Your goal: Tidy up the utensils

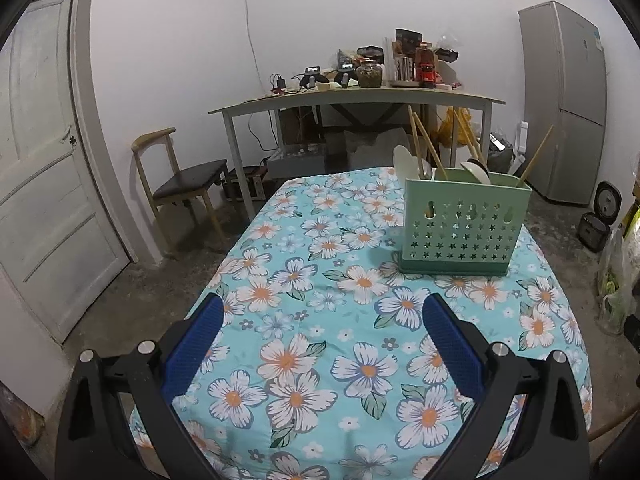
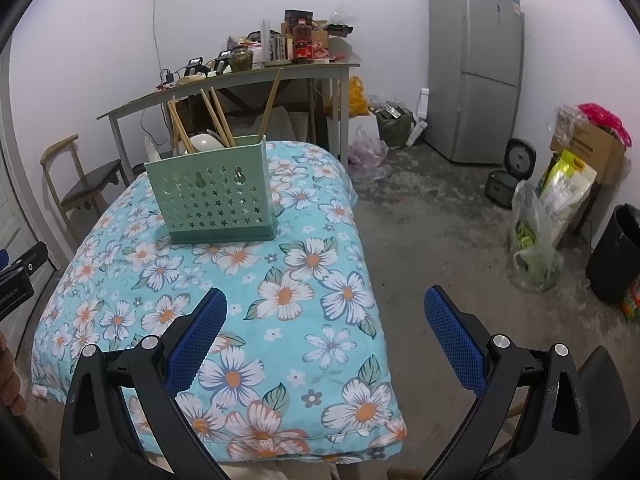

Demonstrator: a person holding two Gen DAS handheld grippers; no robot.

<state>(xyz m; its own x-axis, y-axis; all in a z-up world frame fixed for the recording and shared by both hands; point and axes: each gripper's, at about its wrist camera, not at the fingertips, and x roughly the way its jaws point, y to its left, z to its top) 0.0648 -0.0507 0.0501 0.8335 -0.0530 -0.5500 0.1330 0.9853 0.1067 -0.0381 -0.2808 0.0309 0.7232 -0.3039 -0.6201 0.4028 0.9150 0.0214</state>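
A green perforated utensil holder (image 1: 462, 224) stands on the far right part of the floral-covered table (image 1: 320, 340). Wooden chopsticks (image 1: 424, 144) and white spoons (image 1: 476, 172) stick out of its top. It also shows in the right wrist view (image 2: 216, 194), with chopsticks (image 2: 218, 118) leaning out. My left gripper (image 1: 323, 312) is open and empty above the near middle of the table. My right gripper (image 2: 326, 306) is open and empty over the table's near right edge, well short of the holder.
A cluttered grey table (image 1: 360, 98) stands against the back wall, a wooden chair (image 1: 180, 184) to its left and a door (image 1: 40, 160) further left. A fridge (image 2: 476, 68), bags (image 2: 536, 240), a box and a black bin (image 2: 616, 252) stand at the right on the concrete floor.
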